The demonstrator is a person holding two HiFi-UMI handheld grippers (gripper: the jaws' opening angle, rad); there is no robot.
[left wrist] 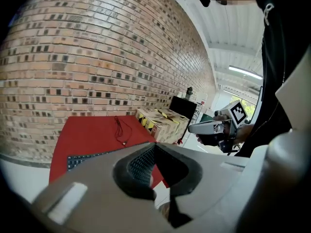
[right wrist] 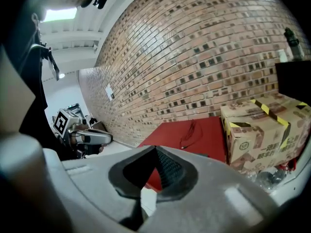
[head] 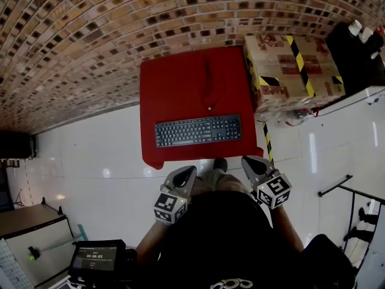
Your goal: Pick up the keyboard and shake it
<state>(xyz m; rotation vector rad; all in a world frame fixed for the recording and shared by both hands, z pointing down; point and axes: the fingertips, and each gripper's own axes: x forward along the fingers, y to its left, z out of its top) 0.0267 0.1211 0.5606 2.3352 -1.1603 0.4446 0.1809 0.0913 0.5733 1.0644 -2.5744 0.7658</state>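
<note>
Hovering | left hand-held gripper (head: 190,171) closed (empty) | right hand-held gripper (head: 248,161) likewise

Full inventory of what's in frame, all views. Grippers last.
table: 1, red, centre, in front of the brick wall
keyboard: 1, black, on the table near its front edge
cable: 1, dark, on the table behind the keyboard
cardboard box: 1, tan with yellow-black tape, right of the table
brick wall: 1, brown, behind the table
floor: 1, white, glossy, around the table
screen device: 1, black, lit, bottom left of the head view
left gripper: 1, grey with marker cube, jaws shut, empty, short of the table
right gripper: 1, grey with marker cube, jaws shut, empty, short of the table
</note>
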